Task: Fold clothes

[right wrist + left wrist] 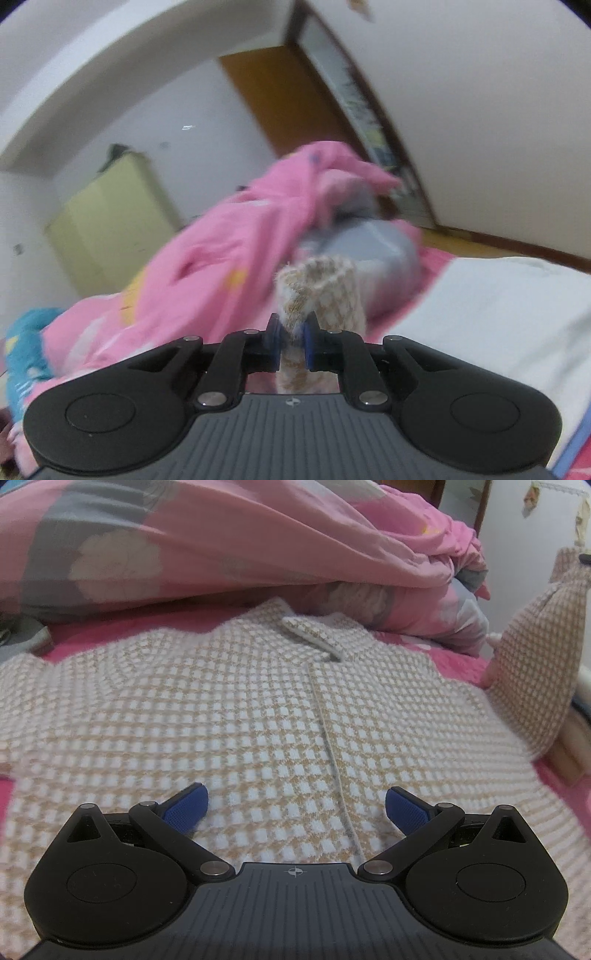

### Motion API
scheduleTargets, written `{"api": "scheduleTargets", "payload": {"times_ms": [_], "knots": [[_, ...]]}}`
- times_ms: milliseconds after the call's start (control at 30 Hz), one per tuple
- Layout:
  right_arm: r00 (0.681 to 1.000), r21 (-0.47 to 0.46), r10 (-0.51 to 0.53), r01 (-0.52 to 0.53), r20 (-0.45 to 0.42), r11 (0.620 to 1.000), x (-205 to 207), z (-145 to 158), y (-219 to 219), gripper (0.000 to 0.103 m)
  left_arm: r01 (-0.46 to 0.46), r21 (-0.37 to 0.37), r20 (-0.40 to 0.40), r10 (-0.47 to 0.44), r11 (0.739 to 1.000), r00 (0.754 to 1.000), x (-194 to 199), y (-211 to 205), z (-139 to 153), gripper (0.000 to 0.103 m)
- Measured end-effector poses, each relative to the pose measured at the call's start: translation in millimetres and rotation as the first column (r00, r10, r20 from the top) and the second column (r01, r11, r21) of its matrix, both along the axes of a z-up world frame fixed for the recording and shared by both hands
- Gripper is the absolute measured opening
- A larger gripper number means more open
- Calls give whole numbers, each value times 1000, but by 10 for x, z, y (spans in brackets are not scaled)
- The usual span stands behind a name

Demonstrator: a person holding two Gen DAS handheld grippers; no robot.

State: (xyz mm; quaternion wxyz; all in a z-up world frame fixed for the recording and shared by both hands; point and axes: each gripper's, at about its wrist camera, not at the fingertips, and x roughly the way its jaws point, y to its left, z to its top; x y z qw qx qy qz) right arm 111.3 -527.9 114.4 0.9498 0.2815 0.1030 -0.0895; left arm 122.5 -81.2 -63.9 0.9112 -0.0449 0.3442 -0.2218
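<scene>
My right fingers (309,341) are pinching a sleeve (319,291) of the checked cardigan (236,716), lifting it clear of the bed (458,662). My left fingers (186,806) are hovering wide apart, holding nothing, above the flat body. I'm judging the sleeve should cross inward, kept taut, without dragging the body.

No readable text, labels, brands or numbers appear in either view. The only sign is a small white crosshair mark, a circle crossed by two lines, printed at the centre of the top edge of each gripper body (294,872) (291,402), just behind the fingers.
</scene>
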Motion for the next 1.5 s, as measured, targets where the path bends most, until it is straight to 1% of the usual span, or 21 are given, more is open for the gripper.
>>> {"api": "scheduleTargets", "payload": {"times_ms": [100, 200, 333, 433, 500, 633, 733, 800, 833, 900, 967, 1033, 1067, 1133, 1267, 1300, 1367, 1400, 1433, 1467, 1500], "knots": [[995, -6, 92, -92, 24, 996, -12, 48, 365, 12, -25, -56, -64, 21, 998, 998, -16, 247, 161, 103], [981, -12, 186, -186, 55, 983, -19, 74, 745, 12, -37, -136, -131, 19, 990, 991, -10, 578, 316, 103], [942, -14, 324, -324, 84, 946, -21, -18, 1329, 12, -95, -174, -130, 72, 980, 989, -18, 1006, 442, 103], [910, -7, 407, -408, 79, 913, 33, -198, 1768, 12, -148, -200, -112, 127, 969, 986, -40, 1283, 444, 102], [891, 23, 448, -450, 67, 893, 115, -372, 2031, 12, -171, -228, -101, 152, 958, 983, -38, 1403, 435, 102], [861, 73, 509, -508, -2, 858, 336, -807, 2527, 12, -217, -284, -135, 185, 934, 973, 68, 1534, 392, 102], [843, 155, 537, -530, -4, 834, 305, -986, 2467, 16, -248, -321, -181, 198, 914, 963, 155, 1602, 346, 100], [831, 209, 556, -542, -5, 814, 284, -1105, 2426, 27, -259, -334, -202, 199, 906, 959, 210, 1597, 318, 100], [825, 236, 565, -548, -4, 803, 273, -1164, 2406, 32, -259, -333, -204, 199, 907, 959, 225, 1575, 306, 99], [813, 289, 582, -557, -3, 779, 252, -1283, 2366, 34, -248, -319, -197, 192, 915, 961, 244, 1507, 281, 99], [800, 341, 600, -564, 0, 752, 231, -1402, 2326, 43, -227, -301, -188, 176, 926, 966, 283, 1407, 261, 98], [787, 392, 617, -569, 4, 723, 210, -1521, 2286, 44, -208, -283, -180, 161, 936, 970, 329, 1290, 243, 96], [789, 415, 614, -564, 14, 714, 177, -1557, 2207, 44, -197, -273, -174, 154, 942, 973, 356, 1225, 234, 94], [830, 453, 556, -515, 48, 728, -34, -1585, 1778, 44, -178, -246, -158, 141, 953, 977, 413, 1085, 219, 91], [896, 525, 443, -386, 19, 758, -448, -1869, 1074, 44, -179, -161, -161, 154, 971, 975, 536, 866, 156, 75], [910, 559, 415, -351, 14, 751, -526, -2003, 928, 43, -186, -144, -168, 161, 972, 972, 562, 830, 127, 72], [933, 622, 360, -285, 6, 729, -670, -2268, 649, 43, -195, -126, -171, 172, 973, 970, 605, 773, 79, 62], [942, 647, 337, -262, 9, 716, -717, -2398, 541, 43, -198, -121, -168, 176, 973, 970, 617, 750, 62, 60], [948, 664, 318, -246, 14, 706, -755, -2523, 464, 39, -200, -118, -163, 179, 973, 970, 622, 729, 49, 58], [949, 674, 314, -253, 32, 694, -772, -2630, 422, 31, -202, -121, -157, 182, 972, 971, 625, 712, 40, 58], [948, 672, 313, -267, 56, 690, -785, -2712, 399, 29, -205, -126, -150, 185, 971, 971, 626, 698, 34, 57]]}}
